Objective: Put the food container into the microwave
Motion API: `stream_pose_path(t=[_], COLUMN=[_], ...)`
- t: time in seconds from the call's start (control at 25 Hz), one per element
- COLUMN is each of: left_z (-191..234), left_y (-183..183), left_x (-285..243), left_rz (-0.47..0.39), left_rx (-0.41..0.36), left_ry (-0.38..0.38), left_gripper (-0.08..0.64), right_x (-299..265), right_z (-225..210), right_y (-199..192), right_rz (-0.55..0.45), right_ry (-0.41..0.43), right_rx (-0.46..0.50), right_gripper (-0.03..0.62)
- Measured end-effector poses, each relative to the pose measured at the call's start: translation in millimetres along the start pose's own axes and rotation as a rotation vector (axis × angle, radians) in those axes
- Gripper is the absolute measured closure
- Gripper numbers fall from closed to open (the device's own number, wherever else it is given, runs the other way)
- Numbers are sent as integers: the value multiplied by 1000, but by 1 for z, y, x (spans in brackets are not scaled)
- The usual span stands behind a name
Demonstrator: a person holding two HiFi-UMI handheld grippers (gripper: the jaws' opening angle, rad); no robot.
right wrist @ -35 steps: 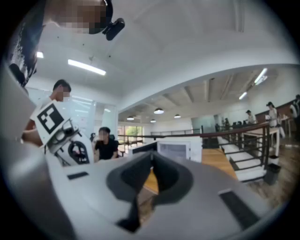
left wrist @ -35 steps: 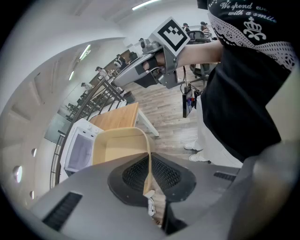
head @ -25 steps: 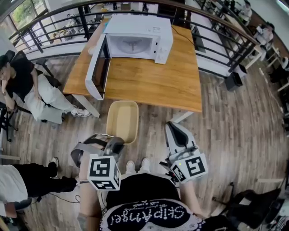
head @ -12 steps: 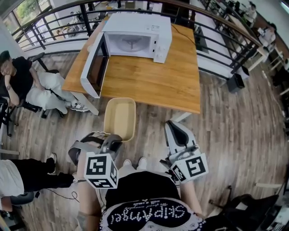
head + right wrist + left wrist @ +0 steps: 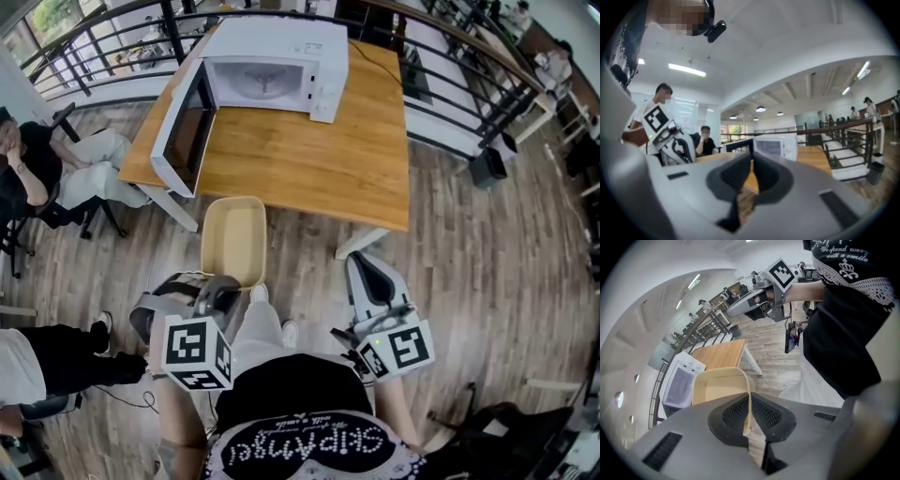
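The left hand-held gripper [image 5: 225, 286] is clamped on the near rim of the beige food container [image 5: 232, 239], held above the floor [image 5: 450, 244] short of the tabletop [image 5: 319, 173]. The right hand-held gripper [image 5: 364, 272] has its jaws together, empty. The microwave [image 5: 272, 70] stands at twelve o'clock from the container, door [image 5: 183, 131] open. Pickup looks done; carrying over and setting inside remain.

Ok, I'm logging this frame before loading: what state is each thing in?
Microwave: door swung open, cavity empty.
Food container: empty, no lid, held by its rim short of the table.
Left gripper: shut on the food container's rim.
Right gripper: shut, empty.
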State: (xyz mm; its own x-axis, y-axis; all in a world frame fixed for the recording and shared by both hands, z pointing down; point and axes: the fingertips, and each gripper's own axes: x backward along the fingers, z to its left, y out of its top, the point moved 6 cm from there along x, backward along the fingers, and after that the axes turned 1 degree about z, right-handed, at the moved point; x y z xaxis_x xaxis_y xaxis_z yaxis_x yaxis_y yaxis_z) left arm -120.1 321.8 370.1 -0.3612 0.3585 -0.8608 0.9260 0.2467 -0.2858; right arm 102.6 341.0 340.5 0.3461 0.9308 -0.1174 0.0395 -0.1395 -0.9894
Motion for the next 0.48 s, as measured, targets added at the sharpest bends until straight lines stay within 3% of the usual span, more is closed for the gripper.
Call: stream_pose_path(t=[0.2,0.48], left_z=[21,82], left_y=[0,-12], left_x=[-10,-33], left_rz=[-7,-54], left_rx=[-19,-58], left_ry=[-5,4], left_gripper=[515,515], right_x=[-16,-70], right_z=[-8,-24], right_y=[3,11], right_rz=[6,14], right_ry=[-10,-47], right_rx=[-14,-21], right_gripper=[551,551])
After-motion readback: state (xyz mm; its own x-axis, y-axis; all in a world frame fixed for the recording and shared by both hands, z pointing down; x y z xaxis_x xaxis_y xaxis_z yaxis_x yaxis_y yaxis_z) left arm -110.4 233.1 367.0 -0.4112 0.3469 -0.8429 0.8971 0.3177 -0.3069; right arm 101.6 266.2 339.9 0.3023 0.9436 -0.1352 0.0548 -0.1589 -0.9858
